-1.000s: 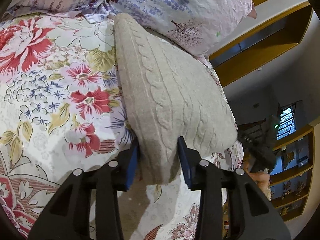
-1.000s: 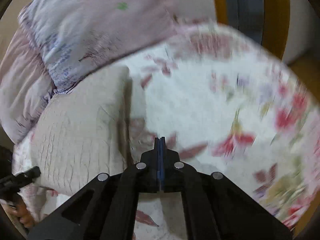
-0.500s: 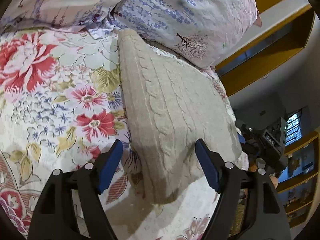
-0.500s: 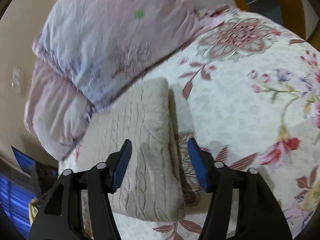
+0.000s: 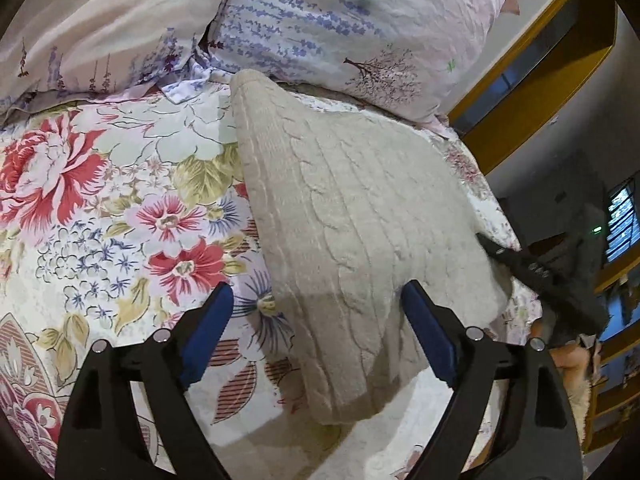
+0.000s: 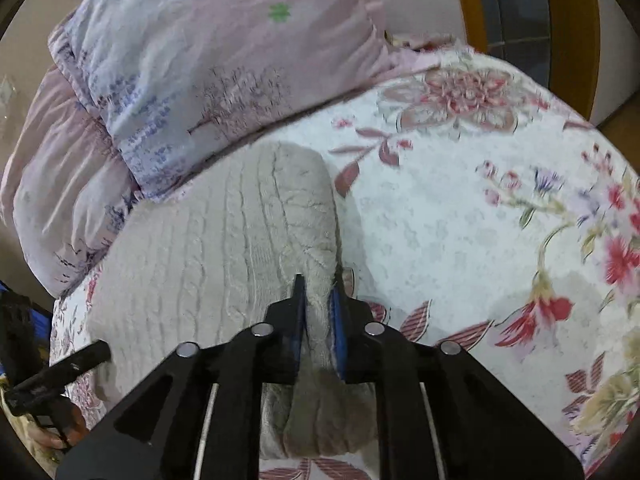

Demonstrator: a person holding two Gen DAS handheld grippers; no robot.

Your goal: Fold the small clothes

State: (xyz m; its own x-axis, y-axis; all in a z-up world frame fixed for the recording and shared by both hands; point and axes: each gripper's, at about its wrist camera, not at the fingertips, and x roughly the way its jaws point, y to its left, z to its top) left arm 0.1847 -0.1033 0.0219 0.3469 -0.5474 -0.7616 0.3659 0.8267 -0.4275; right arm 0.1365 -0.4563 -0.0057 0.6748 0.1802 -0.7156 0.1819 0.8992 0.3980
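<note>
We are closing the right hand-held gripper (image 6: 318,308) on the folded cable-knit sweater's (image 5: 352,216) edge on the floral bed (image 5: 120,200); the left hand-held gripper (image 5: 316,320) is opening, empty. Next probably calls for lifting that edge across.

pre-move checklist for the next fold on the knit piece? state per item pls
1. Right gripper has the beige knit garment: ok, jaws closing on its edge fold, fabric between the pads.
2. Left gripper clear of the garment: ok, jaws opening, pads straddle the near corner without pressing.
3. Garment lies flat on the floral bedspread: ok, folded, no loose parts showing.
4. Far end free of the pillow: cannot tell, it lies right against it.
5. Grippers apart from each other: ok, at opposite edges.
6. Layers caught by right pads: cannot tell.
</note>
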